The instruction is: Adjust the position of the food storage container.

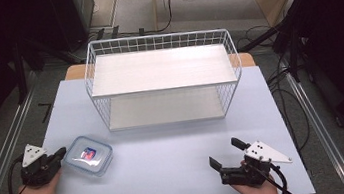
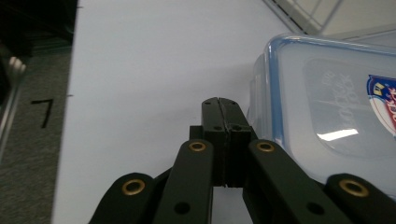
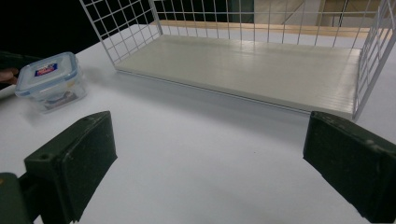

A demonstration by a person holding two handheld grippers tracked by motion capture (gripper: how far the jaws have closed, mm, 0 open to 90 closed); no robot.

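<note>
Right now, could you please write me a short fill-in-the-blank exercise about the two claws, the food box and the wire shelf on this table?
1. The left claw has its jaws ____, with nothing between them.
2. The clear plastic food box with a blue-rimmed lid lies on the pale blue table beside the ____ claw.
3. The right claw has its jaws ____.
4. The white wire shelf rack has ____ boards, one above the other.

Missing words: shut; left; open; two
</note>
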